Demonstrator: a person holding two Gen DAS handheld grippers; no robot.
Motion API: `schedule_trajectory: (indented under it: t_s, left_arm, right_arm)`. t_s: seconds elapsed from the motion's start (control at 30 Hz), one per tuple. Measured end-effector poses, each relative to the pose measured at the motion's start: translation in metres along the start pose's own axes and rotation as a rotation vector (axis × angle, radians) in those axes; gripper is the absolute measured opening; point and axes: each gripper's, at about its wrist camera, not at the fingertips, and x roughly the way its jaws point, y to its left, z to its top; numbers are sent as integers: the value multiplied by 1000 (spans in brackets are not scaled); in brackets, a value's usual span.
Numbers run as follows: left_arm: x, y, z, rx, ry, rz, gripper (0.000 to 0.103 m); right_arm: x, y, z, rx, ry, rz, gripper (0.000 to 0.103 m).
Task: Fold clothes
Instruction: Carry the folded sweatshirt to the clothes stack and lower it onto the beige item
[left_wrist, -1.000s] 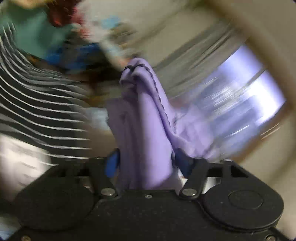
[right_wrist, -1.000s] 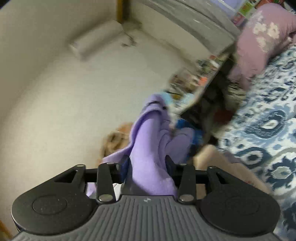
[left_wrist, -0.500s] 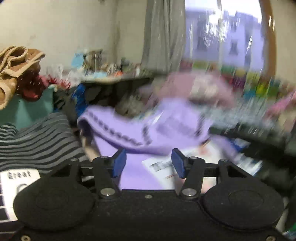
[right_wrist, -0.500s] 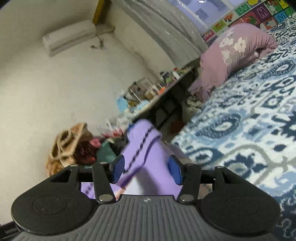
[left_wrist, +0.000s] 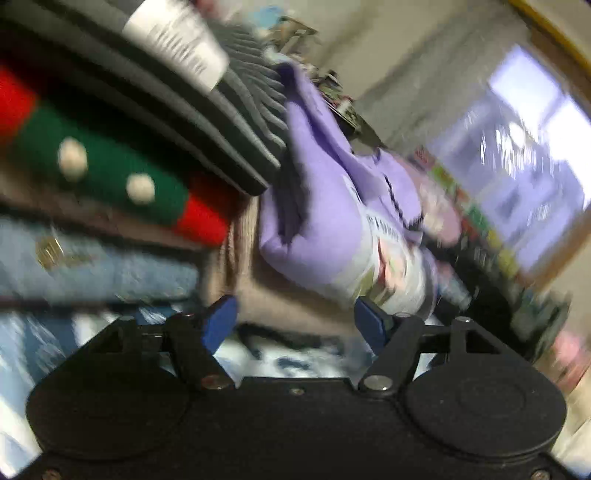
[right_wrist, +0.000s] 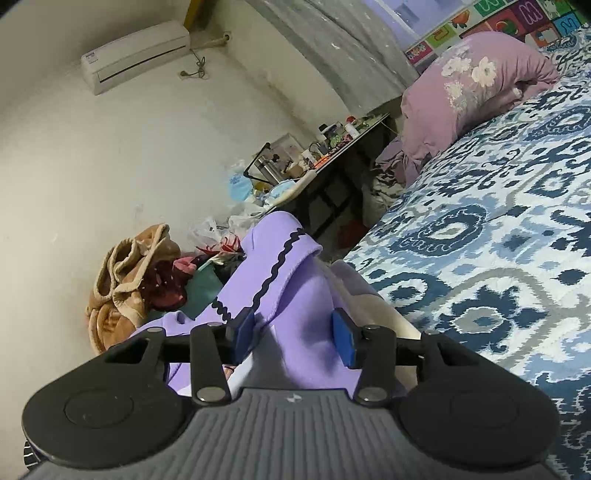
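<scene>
I'm in a home bedroom: a bed (right_wrist: 498, 229) with blue patterned cover, a purple floral pillow (right_wrist: 476, 85), a wall air conditioner (right_wrist: 135, 55), a cluttered worktop (right_wrist: 332, 155) and stacked folded clothes (left_wrist: 110, 166).

Bedroom, mid-fold: not much I can read from my tongs' cams. Foam play mat (right_wrist: 517, 18) standing vs. the far wall, right cam: tiles w/ big letters, an "M" legible, others too cut off or small to call. Air conditioner (right_wrist: 135, 55) high on the wall has a small blue badge, unreadable. Left cam is motion-blurred: white label (left_wrist: 177, 40) on the dark striped top (left_wrist: 229, 122) carries print, smeared past reading; purple garment (left_wrist: 321, 221) shows a printed panel w/ dark lettering, also illegible. No nos. or brand names I can make out.
</scene>
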Motion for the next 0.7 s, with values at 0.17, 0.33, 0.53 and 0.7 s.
schedule_trajectory:
  t_s: [0.17,0.33,0.53,0.7]
  left_arm:
    - [8,-1,12,-91,-46,7,79]
    - [8,-1,16,-112,-67,50,77]
    - [21,8,13,-199,-63,62,77]
    - [38,0,27,-281,-129,100,78]
  right_arm:
    - [-10,-2,3,5,-31,-8,66]
    - [-41,-30,-14,187,-116,-56,86]
    - [-13,-38,-29,275,-8,55,64]
    - [16,-26,-14,242,29,61,63]
